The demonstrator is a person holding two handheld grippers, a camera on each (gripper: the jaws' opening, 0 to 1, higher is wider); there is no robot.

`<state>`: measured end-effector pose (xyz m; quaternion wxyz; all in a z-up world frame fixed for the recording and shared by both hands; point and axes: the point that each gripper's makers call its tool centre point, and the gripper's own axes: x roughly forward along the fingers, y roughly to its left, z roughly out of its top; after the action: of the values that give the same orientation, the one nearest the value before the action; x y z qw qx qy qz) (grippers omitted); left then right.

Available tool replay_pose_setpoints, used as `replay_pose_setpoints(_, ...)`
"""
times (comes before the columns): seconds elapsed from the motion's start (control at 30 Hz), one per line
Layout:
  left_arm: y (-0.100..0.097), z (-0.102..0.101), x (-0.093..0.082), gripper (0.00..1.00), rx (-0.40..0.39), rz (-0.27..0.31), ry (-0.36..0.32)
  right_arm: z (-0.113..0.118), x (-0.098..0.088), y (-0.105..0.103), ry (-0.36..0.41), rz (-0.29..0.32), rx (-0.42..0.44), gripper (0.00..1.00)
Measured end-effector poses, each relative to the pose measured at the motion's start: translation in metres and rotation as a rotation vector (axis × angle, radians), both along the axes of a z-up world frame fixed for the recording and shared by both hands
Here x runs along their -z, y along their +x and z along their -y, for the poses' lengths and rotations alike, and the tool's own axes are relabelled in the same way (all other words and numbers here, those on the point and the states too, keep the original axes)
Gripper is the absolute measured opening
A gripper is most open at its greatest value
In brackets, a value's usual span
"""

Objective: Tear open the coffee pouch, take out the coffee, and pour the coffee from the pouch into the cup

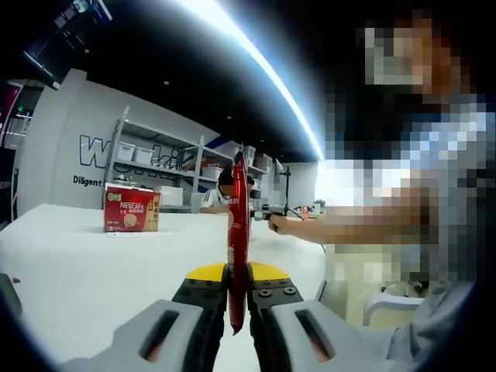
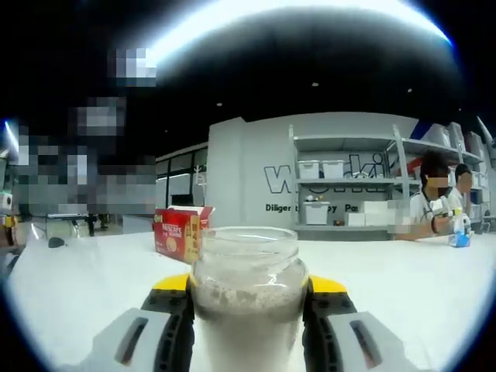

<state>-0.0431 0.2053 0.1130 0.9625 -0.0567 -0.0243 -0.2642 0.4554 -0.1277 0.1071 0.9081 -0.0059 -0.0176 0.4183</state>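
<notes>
Between the jaws of the left gripper [image 1: 239, 306] stands a slim red coffee pouch [image 1: 239, 232], pinched edge-on and upright, its lower end reaching down past the yellow jaw tips and its top rising well clear of them. The right gripper [image 2: 248, 310] is clamped on a clear glass jar [image 2: 246, 298] that serves as the cup; the jar sits upright between its jaws, mouth open and facing up, with pale powder reaching high up its wall. Beyond both grippers, far out on the white table [image 1: 70, 271], rests a red coffee box [image 1: 132, 209], well apart from either tool. In the left gripper view a person's forearm and hand [image 1: 283, 225] reach in from the right, past the pouch. Whether the pouch's top is already torn cannot be told, since only its thin edge shows. Judging from the powder in the jar, pouring looks to be under way or close to finished. To do it well, the open end of the pouch should be brought directly over the jar's mouth and held close above the rim before tipping, then tilted slowly so the powder slides in rather than dusting the table. The jar should be kept level and steady throughout, and the left grip kept low on the pouch so the upper part can empty freely.
</notes>
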Motion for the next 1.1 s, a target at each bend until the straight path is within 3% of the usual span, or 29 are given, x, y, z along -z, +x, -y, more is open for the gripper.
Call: replay_pose_setpoints(1.1,-0.001,0.000,-0.009,0.12,-0.004,0.024,0.001,-0.039,-0.001,-0.049,-0.023,-0.010,-0.164,0.54)
